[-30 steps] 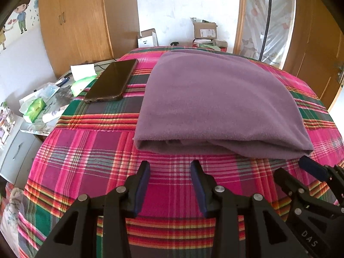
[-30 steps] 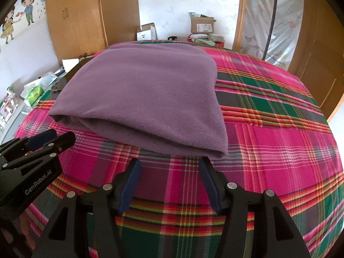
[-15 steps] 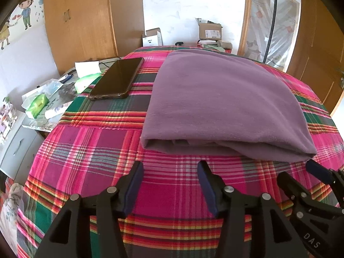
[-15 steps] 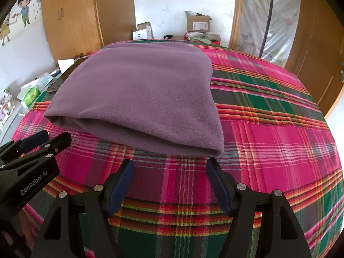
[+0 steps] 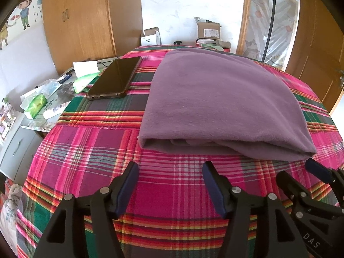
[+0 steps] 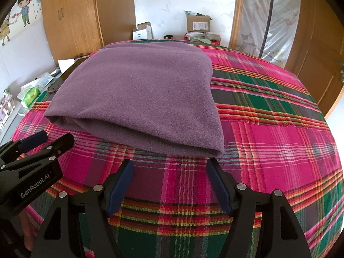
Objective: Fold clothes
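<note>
Both pairs of black fingers with blue pads stand spread wide and hold nothing: the left gripper (image 5: 168, 168), whose jaws have just been opening, and the right gripper (image 6: 169, 164), just beside each other above the pink-and-green plaid cloth (image 6: 268, 150). Beyond them lies the folded purple fleece garment (image 5: 217, 99), its layered edge nearest. A dark smartphone (image 5: 115, 78) rests left of it. Farther off: wooden wardrobe (image 5: 79, 19), cardboard box (image 6: 197, 23), white wall.

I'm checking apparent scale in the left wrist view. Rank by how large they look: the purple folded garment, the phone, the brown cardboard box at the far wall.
1. purple folded garment
2. phone
3. brown cardboard box, which is farther away, so its real size is unsure.
</note>
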